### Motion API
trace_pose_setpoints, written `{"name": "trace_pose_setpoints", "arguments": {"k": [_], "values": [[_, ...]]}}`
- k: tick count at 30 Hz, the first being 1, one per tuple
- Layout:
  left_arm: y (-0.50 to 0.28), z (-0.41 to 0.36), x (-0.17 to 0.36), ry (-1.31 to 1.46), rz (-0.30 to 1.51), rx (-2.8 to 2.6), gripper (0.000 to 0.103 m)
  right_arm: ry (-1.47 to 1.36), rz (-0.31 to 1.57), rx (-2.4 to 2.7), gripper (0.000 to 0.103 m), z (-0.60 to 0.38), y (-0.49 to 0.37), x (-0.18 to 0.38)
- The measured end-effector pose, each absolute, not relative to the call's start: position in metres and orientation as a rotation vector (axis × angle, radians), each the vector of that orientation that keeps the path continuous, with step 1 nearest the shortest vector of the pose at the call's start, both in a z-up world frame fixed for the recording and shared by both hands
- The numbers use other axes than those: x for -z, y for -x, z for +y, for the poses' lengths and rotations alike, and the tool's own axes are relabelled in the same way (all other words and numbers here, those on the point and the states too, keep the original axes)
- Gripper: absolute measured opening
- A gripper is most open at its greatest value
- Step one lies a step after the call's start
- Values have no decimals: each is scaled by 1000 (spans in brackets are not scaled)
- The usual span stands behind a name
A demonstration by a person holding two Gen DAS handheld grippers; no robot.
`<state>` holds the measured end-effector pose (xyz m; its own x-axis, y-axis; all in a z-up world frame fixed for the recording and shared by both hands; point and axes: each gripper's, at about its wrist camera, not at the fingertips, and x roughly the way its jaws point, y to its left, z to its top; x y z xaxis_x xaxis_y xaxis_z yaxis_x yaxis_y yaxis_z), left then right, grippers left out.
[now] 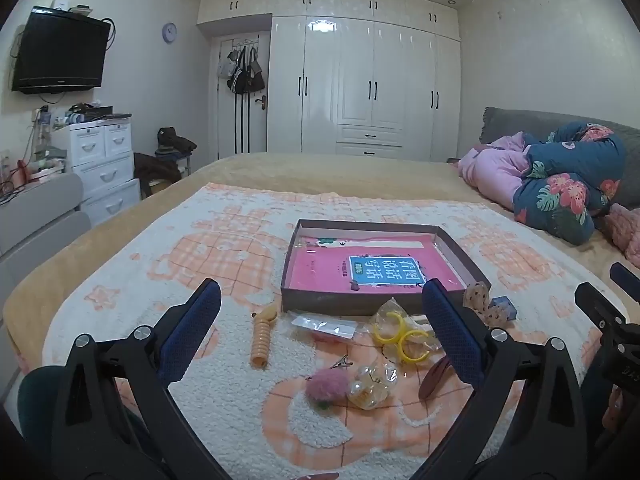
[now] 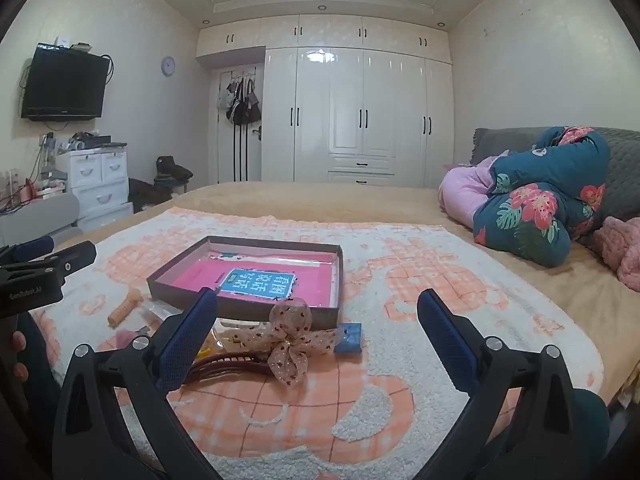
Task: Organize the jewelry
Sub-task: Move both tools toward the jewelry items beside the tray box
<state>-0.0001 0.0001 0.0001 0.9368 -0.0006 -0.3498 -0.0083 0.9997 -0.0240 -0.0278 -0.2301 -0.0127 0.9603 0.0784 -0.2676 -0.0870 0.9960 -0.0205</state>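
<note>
Currently | left gripper (image 1: 320,304) released, right gripper (image 2: 318,312) released, both empty | trinkets: yellow hoops (image 1: 402,338), bow (image 2: 290,334), near box (image 1: 298,286), awaiting sorting | box far-centre as destination

Shallow brown box (image 1: 320,300), open, pink booklet (image 1: 320,272) flat inside, sits on the blanket. Loose in front of it: orange spiral tie (image 1: 262,336), yellow hoops (image 1: 400,338) in a bag, pink pompom (image 1: 327,386), dotted bow (image 2: 290,334) touching the box wall, small blue box (image 2: 349,338).
</note>
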Motion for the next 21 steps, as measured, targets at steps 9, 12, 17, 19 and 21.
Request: {"name": "trace_pose_setpoints", "arguments": {"k": [9, 12, 17, 19, 21], "values": [[0, 0, 1, 26, 355, 1, 92, 23, 279, -93, 97, -231, 28, 11], [0, -1, 1, 28, 354, 2, 92, 19, 280, -97, 97, -232, 27, 10], [-3, -4, 0, 34, 360, 12, 92, 27, 278, -94, 97, -231, 28, 9], [-3, -6, 0, 35, 360, 11, 92, 24, 273, -92, 97, -232, 32, 9], [-3, -4, 0, 38, 360, 13, 92, 23, 270, -90, 97, -232, 33, 9]]}}
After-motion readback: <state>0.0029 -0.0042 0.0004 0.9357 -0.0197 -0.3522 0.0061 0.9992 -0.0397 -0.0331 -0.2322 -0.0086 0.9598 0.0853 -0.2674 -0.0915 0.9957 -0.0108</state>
